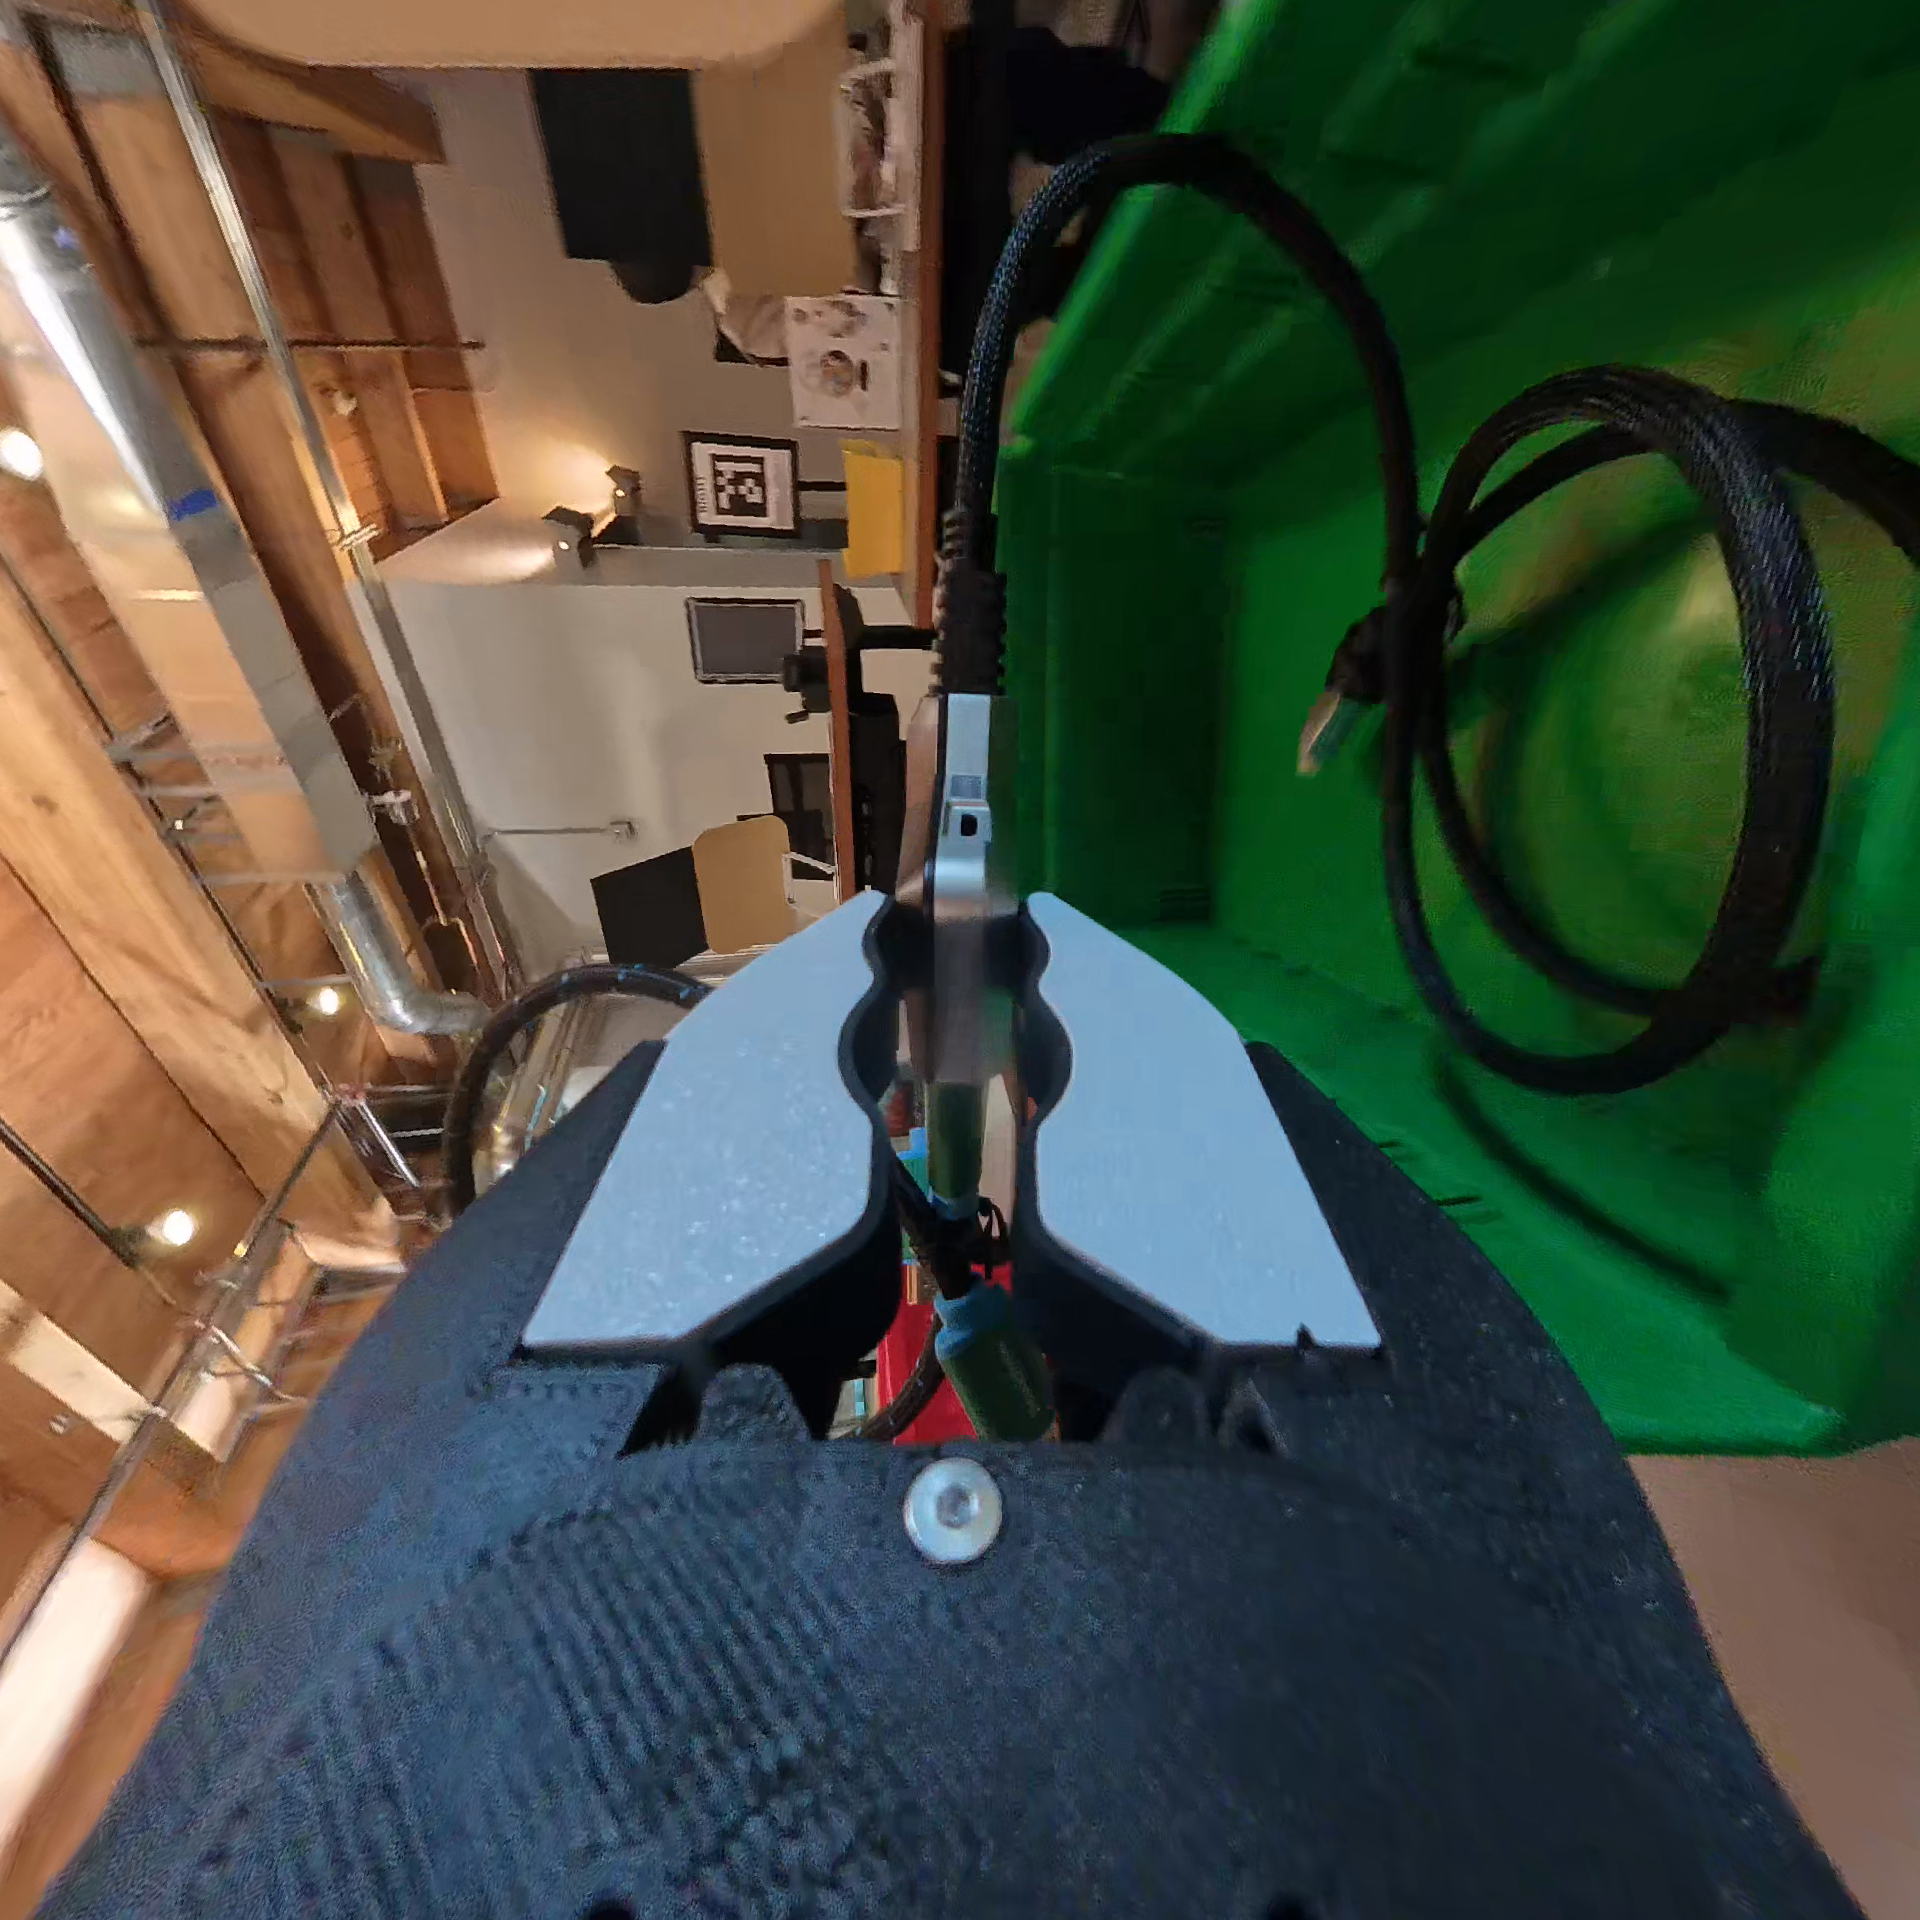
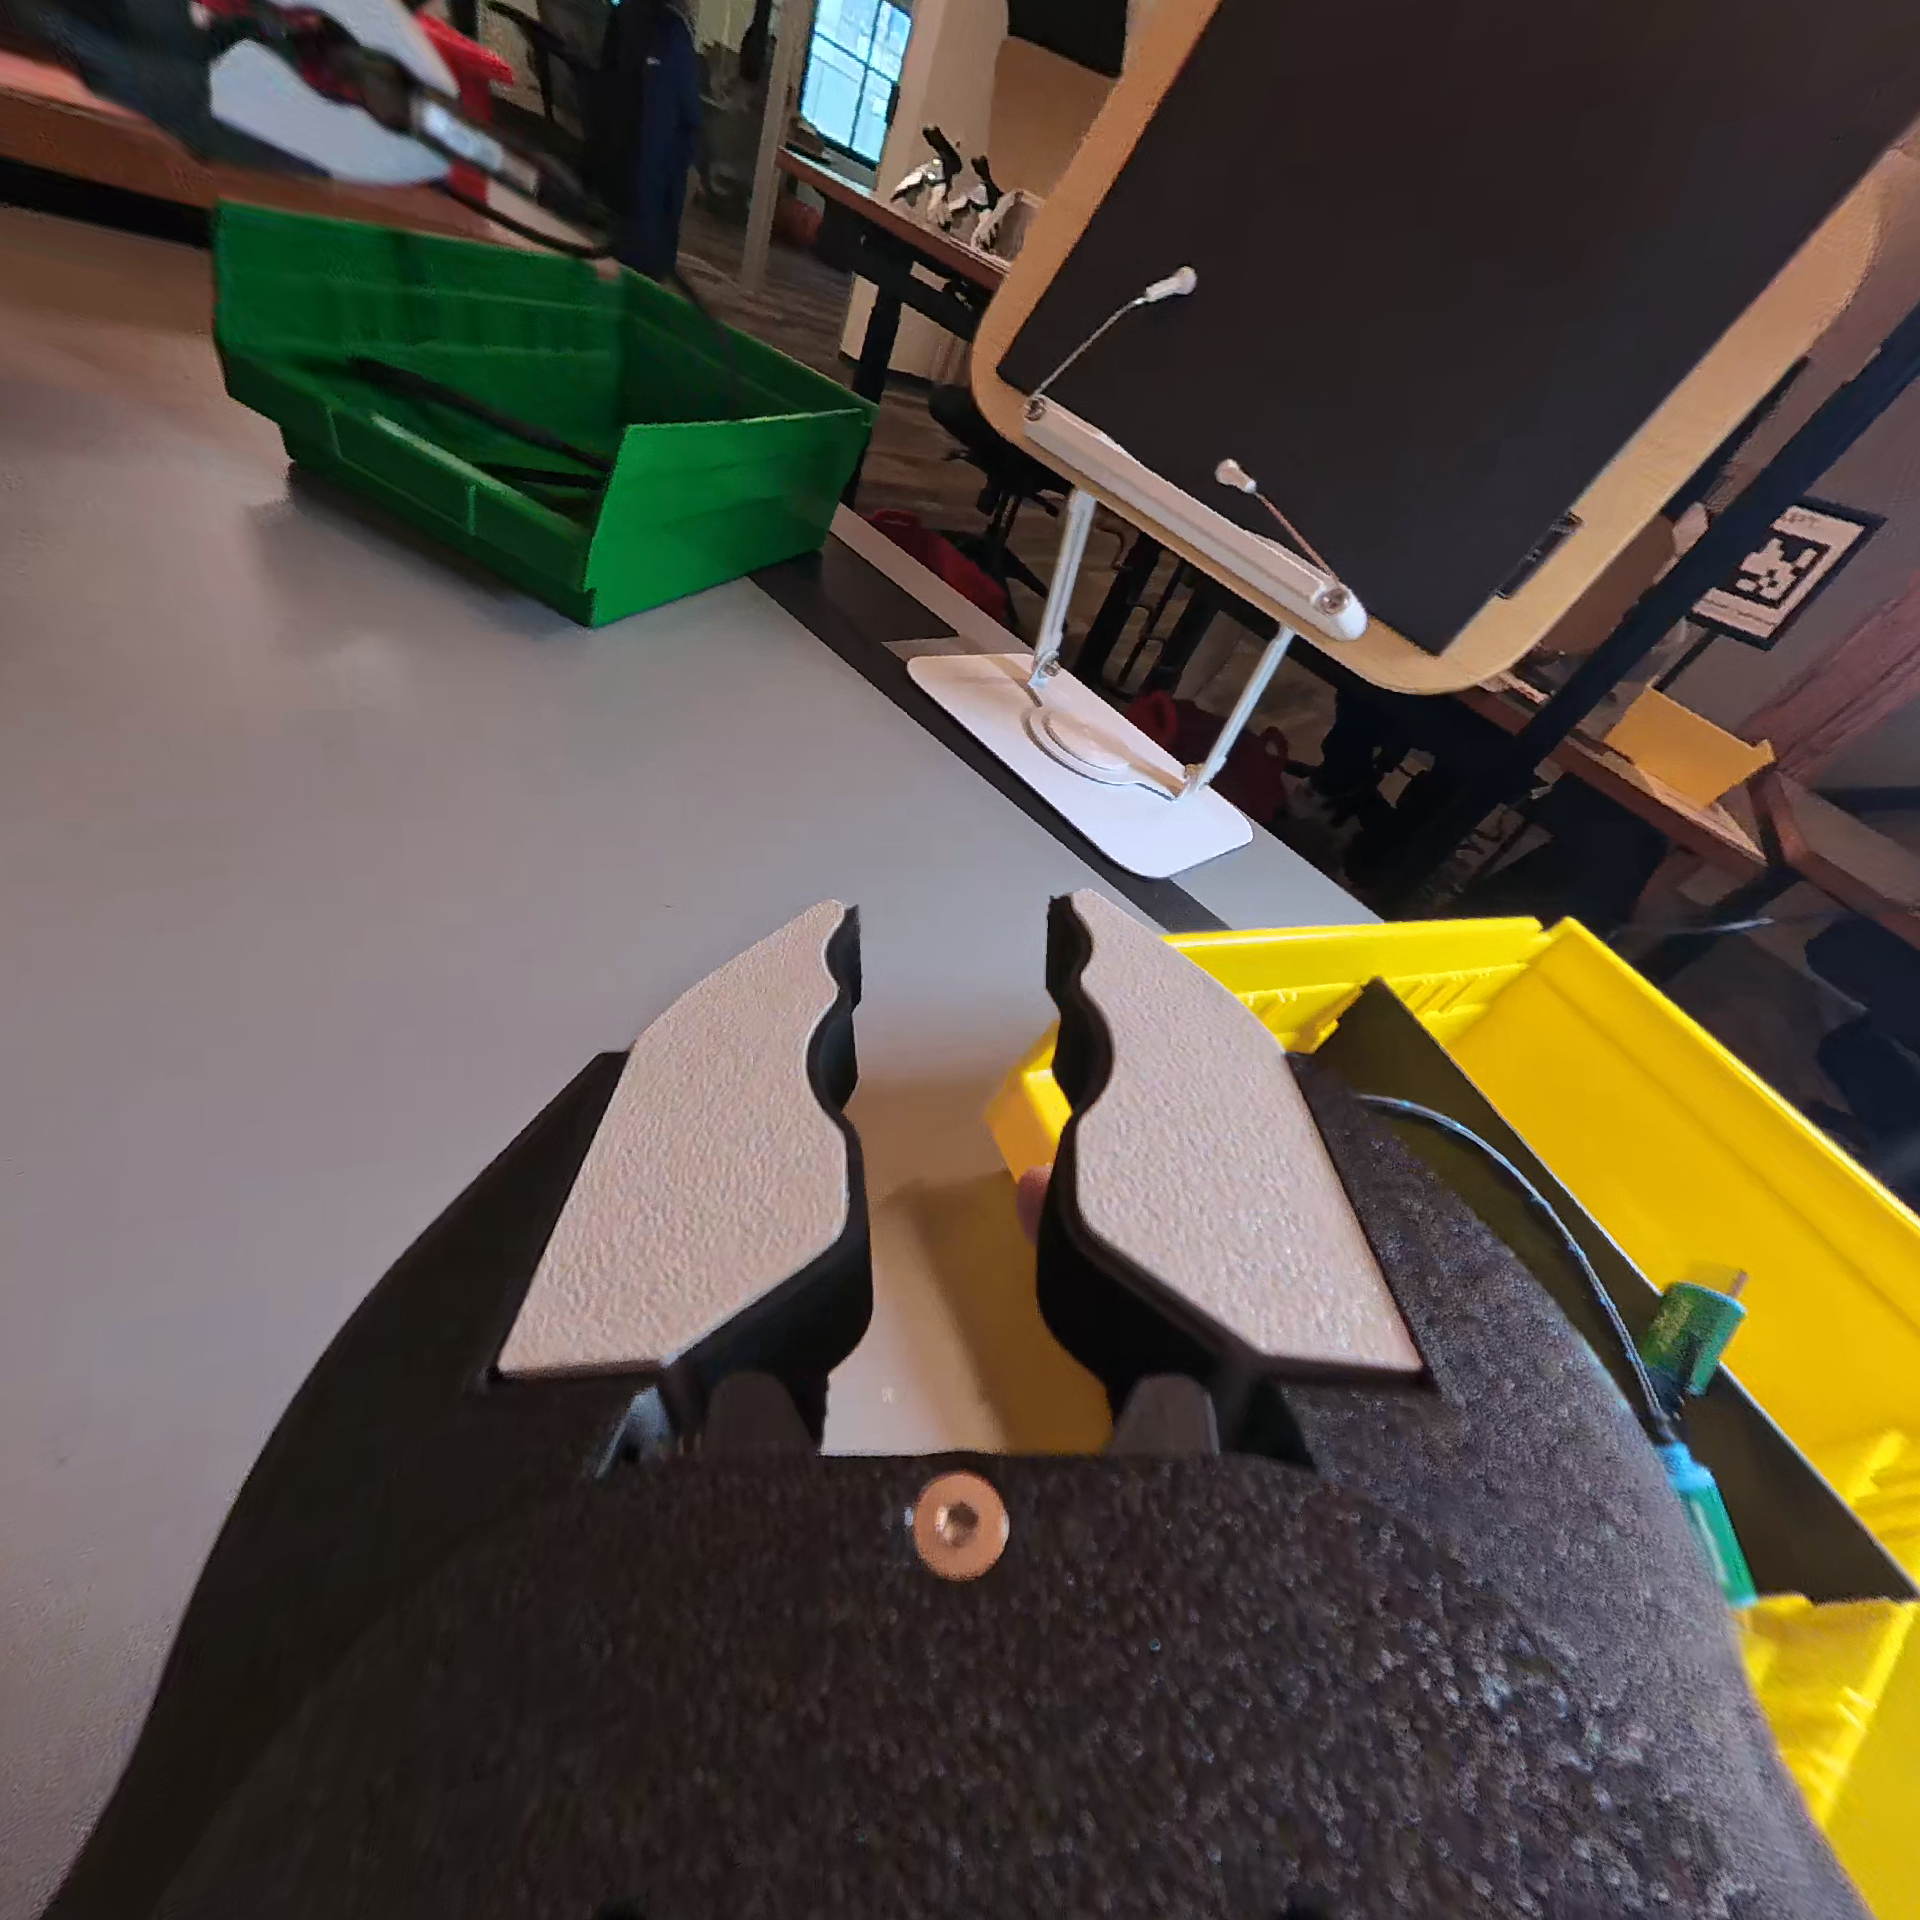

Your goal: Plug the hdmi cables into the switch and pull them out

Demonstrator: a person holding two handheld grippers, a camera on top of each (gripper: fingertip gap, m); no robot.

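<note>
In the left wrist view my left gripper (image 1: 956, 914) is shut on a flat silver HDMI switch (image 1: 961, 821), held edge-on in the air. A black braided HDMI cable (image 1: 982, 416) is plugged into the switch's far end and arcs over into the green bin (image 1: 1558, 208). There its length lies coiled (image 1: 1621, 727), with a free plug (image 1: 1335, 717) beside the coil. A green-sleeved lead (image 1: 992, 1371) hangs from the switch's near end between the fingers. My right gripper (image 2: 951, 925) is open and empty, low over the grey table (image 2: 312, 831).
A yellow bin (image 2: 1662, 1091) lies right beside my right gripper, with a black cable and green plug (image 2: 1694, 1335) in it. The green bin (image 2: 675, 499) sits at the table's far edge. A tilted black panel (image 2: 1455, 260) on a white stand (image 2: 1081, 758) rises ahead.
</note>
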